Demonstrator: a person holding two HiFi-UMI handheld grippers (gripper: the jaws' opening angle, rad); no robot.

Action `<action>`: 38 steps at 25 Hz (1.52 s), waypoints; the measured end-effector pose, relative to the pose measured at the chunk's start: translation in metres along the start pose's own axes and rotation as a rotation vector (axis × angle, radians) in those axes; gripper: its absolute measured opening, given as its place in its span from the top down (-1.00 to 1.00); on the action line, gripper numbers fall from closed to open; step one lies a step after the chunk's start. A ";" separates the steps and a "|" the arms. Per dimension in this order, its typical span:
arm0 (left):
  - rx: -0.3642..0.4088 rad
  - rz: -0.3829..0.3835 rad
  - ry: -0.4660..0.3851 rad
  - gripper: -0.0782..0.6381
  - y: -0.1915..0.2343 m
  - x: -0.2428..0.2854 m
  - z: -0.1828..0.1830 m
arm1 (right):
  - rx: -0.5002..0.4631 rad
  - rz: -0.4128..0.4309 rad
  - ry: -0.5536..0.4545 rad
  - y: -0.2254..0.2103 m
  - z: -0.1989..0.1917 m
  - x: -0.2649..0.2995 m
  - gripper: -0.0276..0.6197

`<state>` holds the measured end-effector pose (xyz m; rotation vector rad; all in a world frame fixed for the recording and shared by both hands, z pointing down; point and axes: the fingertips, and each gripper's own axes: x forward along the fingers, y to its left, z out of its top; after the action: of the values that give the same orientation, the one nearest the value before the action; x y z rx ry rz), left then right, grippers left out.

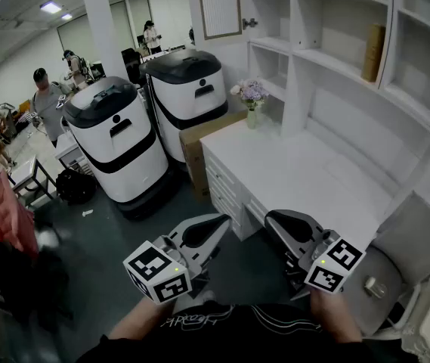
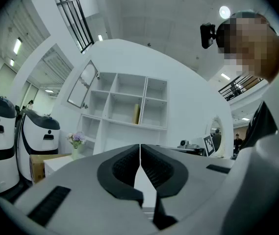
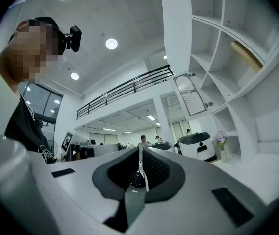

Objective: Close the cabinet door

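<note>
1. The cabinet door [image 1: 218,6] stands swung open at the upper left of the white shelf unit [image 1: 335,29]. It is high up, and its small knob [image 1: 250,23] is on the edge nearest the shelves.
2. Your left hand-held gripper [image 1: 218,221] sits low in the head view, over the floor in front of the tabletop [image 1: 305,180]. It is well apart from the door, which is far ahead and above it. In the left gripper view the door shows above and to the left of the jaws.
3. Your right hand-held gripper [image 1: 276,219] is near the front edge of the tabletop, also well apart from the door. From there the door is ahead, up and to the left.
4. Your left hand-held gripper is clenched. Its dark pads meet at the tips, with nothing between them.
5. Your right hand-held gripper is clenched too, tips together, holding and touching nothing.
6. A vase of flowers [image 1: 251,97] stands on the tabletop's far left corner, below the door.
</note>
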<state>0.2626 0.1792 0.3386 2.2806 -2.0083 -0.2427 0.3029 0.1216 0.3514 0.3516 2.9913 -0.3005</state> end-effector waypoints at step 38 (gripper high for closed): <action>-0.172 -0.018 0.054 0.71 0.379 0.037 0.003 | 0.137 -0.084 0.126 -0.184 -0.070 0.297 0.75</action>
<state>-0.1034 0.0932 0.3997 2.1770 -1.8634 -0.3373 -0.0349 0.0248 0.4124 0.2671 3.1227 -0.5114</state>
